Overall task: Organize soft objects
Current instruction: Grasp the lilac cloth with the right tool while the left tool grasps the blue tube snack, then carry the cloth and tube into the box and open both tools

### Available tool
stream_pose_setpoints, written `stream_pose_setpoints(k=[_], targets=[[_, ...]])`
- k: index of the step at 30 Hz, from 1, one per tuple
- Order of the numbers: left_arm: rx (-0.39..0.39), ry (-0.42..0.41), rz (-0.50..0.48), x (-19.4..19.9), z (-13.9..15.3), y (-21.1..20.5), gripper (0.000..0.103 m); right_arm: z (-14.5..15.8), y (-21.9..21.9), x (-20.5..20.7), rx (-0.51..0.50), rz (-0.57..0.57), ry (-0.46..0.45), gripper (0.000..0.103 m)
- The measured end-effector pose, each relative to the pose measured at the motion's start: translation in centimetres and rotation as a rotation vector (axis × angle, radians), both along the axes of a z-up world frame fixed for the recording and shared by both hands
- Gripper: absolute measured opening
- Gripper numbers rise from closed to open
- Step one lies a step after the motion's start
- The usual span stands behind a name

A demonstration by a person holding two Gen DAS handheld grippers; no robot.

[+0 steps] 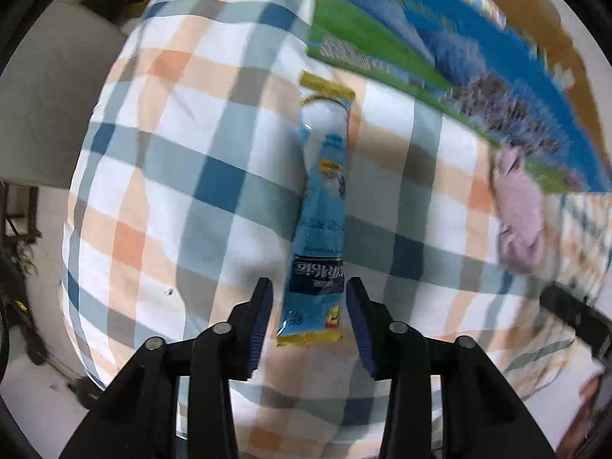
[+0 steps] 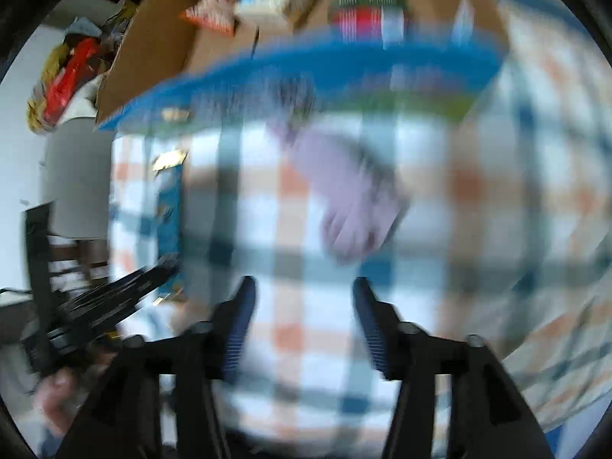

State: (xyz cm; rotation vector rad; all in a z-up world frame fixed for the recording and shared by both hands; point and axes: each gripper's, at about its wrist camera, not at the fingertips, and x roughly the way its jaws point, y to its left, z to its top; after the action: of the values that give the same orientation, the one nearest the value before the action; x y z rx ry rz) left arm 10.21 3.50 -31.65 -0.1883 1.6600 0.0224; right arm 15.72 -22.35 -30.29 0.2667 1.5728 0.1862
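Left claw [image 1: 310, 306] spread wide either side of blue snack packet [image 1: 321, 206] on checked cloth [image 1: 172, 176], not gripping. Right claw [image 2: 304, 306] wide, empty, near lilac cloth [image 2: 352, 206].

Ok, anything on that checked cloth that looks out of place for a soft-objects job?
Yes: a stiff blue snack packet lies lengthwise between the open left jaws, not a soft thing. The crumpled lilac cloth lies beside it.

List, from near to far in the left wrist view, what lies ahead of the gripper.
Left gripper → blue packet lying lengthwise on the checked cloth → blue and green mat → cardboard box.
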Motion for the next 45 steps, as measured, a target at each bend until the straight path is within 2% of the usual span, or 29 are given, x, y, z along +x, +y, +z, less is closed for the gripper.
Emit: stream_pose_setpoints(k=[2,3,5,7,9,10,11,13,15,16,18,19,21,23,26,28,33,38,41,42,45], targets=[[-0.012,-0.031,0.036,0.5,0.8,1.0,0.049,0.3,0.4,1.9,-0.085,0.044,-0.072,0.064],[-0.007,-0.037,0.044,1.1,0.9,1.2,0.052,-0.1,0.7,2.5,-0.11,0.064,-0.075,0.064],[-0.02,-0.035,0.05,2.1,0.5,1.1,0.053,-1.6,1.1,4.4,-0.14,0.12,-0.054,0.064],[-0.014,-0.006,0.03,5.1,-0.7,0.7,0.054,-3.5,1.6,5.9,-0.162,0.164,-0.022,0.064],[0.014,0.03,-0.012,6.2,-2.5,-0.5,0.054,-5.0,2.0,6.4,-0.127,0.182,0.02,0.063],[0.032,0.041,-0.031,6.6,-3.3,-0.8,0.054,-5.5,2.1,6.6,-0.146,0.177,0.032,0.06],[0.058,0.055,-0.057,7.0,-4.3,-1.2,0.054,-5.7,1.9,6.6,-0.168,0.164,0.031,0.051],[0.098,0.051,-0.099,7.3,-5.0,-1.8,0.054,-5.8,1.5,6.2,-0.177,0.144,0.048,0.04],[0.122,0.023,-0.131,7.2,-4.9,-2.7,0.051,-5.8,0.6,5.3,-0.143,0.108,0.091,0.039],[0.13,0.009,-0.152,7.0,-4.6,-3.0,0.048,-5.7,0.2,4.9,-0.131,0.099,0.114,0.039],[0.15,-0.003,-0.173,6.6,-4.2,-3.8,0.032,-5.6,-0.7,3.8,-0.092,0.076,0.16,0.038],[0.158,-0.01,-0.18,6.2,-4.0,-3.8,0.029,-5.6,-1.2,3.2,-0.078,0.068,0.183,0.038],[0.151,-0.021,-0.178,5.0,-2.9,-3.7,0.023,-5.5,-1.9,1.9,-0.058,0.063,0.213,0.038],[0.107,-0.016,-0.173,3.8,-1.3,-2.6,0.021,-5.5,-2.5,0.6,-0.051,0.061,0.237,0.038],[0.043,0.01,-0.183,0.4,-0.2,-3.7,0.021,-5.5,-2.7,-0.6,-0.052,0.06,0.24,0.039],[0.039,0.019,-0.205,-1.2,-0.4,-4.5,0.021,-5.8,-2.7,-1.1,-0.066,0.062,0.232,0.04],[0.091,0.054,-0.244,-2.7,-2.9,-5.9,0.023,-7.3,-1.4,-1.0,-0.096,0.077,0.238,0.041],[0.099,0.049,-0.238,-2.1,-3.8,-6.8,0.021,-7.2,-1.3,-1.2,-0.108,0.063,0.231,0.04],[0.105,0.029,-0.243,-0.1,-4.5,-7.5,0.021,-6.4,-0.5,-2.4,-0.105,0.049,0.227,0.037],[0.101,0.022,-0.243,1.0,-4.3,-9.0,0.02,-6.3,-0.6,-2.8,-0.095,0.046,0.224,0.036],[0.081,-0.012,-0.245,0.6,-1.5,-9.1,0.019,-4.6,-0.3,-4.3,-0.07,0.041,0.2,0.036]])
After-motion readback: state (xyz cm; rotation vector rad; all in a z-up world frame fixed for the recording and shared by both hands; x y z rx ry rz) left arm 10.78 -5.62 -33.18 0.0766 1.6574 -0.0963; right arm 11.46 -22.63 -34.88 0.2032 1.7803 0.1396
